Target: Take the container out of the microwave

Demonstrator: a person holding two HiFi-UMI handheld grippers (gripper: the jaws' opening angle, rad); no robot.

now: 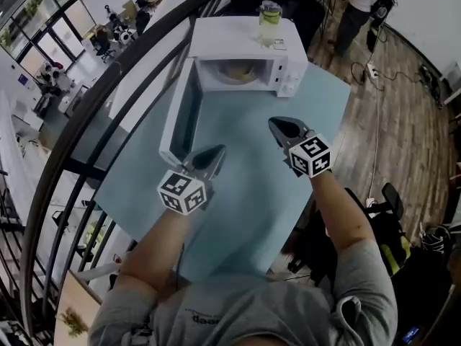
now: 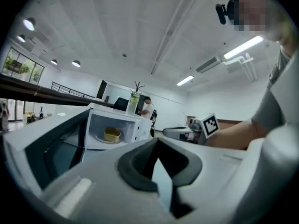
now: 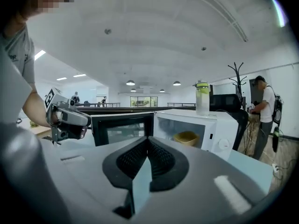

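Yellow container [image 1: 238, 69] waits in the open microwave [image 1: 234, 38]; left gripper [image 1: 215, 154] and right gripper [image 1: 279, 127], both clenched empty, should spread before reaching in

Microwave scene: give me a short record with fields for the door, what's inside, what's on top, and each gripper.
Microwave: white, on light blue table
Door: open wide
Inside: yellow container, untouched
On top: bottle, upright
Left gripper: shut, empty, short of the microwave
Right gripper: shut, empty, short of the microwave
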